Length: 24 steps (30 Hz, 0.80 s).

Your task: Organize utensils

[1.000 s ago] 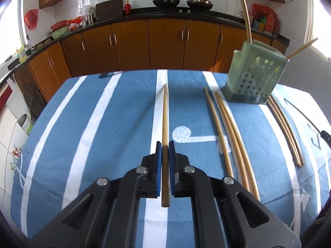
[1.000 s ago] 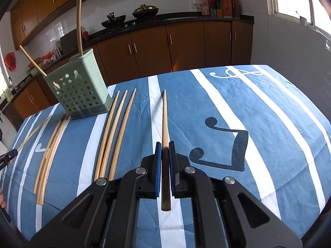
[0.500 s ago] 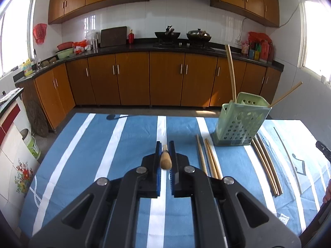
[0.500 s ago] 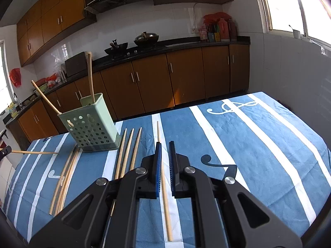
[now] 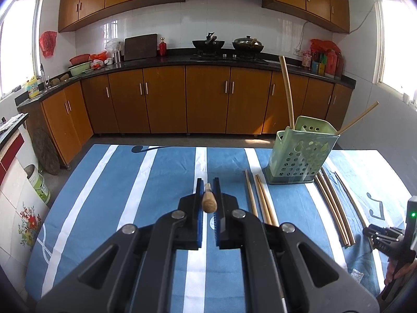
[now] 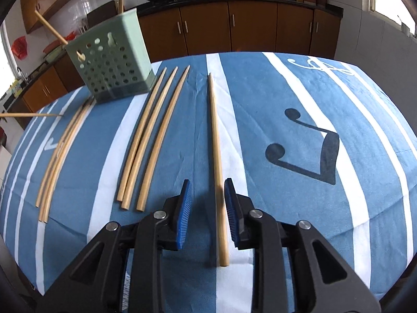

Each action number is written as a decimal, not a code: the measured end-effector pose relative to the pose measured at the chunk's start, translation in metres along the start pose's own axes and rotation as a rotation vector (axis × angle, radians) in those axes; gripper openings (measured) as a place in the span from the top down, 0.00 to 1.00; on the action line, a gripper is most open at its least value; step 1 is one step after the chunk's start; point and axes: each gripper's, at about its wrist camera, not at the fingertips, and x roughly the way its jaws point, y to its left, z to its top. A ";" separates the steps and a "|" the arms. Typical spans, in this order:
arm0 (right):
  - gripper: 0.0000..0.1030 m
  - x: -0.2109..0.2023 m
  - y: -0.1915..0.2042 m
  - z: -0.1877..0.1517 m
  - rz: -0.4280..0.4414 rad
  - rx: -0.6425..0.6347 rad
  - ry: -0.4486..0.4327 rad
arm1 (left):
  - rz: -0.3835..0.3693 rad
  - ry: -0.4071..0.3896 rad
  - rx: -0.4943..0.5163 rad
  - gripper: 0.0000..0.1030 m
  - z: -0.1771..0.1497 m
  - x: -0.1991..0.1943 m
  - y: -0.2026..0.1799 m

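My left gripper (image 5: 207,182) is shut on a wooden chopstick (image 5: 209,203), held above the blue striped tablecloth (image 5: 156,182) and seen end-on. A green perforated holder (image 5: 302,154) stands to its right with two chopsticks leaning in it. My right gripper (image 6: 208,182) is low over the cloth and its jaws are opening. A single chopstick (image 6: 215,135) lies on the cloth between them, close to the right pad and not gripped. The holder (image 6: 114,62) is at the far left of the right wrist view.
Three loose chopsticks (image 6: 153,135) lie left of the single one, and another bundle (image 6: 62,151) lies further left below the holder. The table edge curves close in front of the right gripper. Kitchen cabinets (image 5: 208,99) stand beyond the table.
The left gripper lifted its chopstick off the cloth, then stayed still. The right gripper rose shut while its chopstick stayed on the cloth, then came back down with jaws apart around it.
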 end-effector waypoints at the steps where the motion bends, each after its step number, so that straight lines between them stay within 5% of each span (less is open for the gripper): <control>1: 0.79 -0.001 0.002 -0.002 -0.021 -0.018 -0.009 | 0.000 0.000 0.000 0.93 0.000 0.000 0.000; 4: 0.93 -0.003 -0.002 -0.001 -0.014 -0.009 -0.005 | 0.001 -0.001 0.001 0.93 0.000 0.000 0.000; 24: 0.93 -0.099 -0.025 0.049 0.029 0.116 -0.406 | 0.004 -0.012 -0.007 0.93 0.002 -0.001 0.001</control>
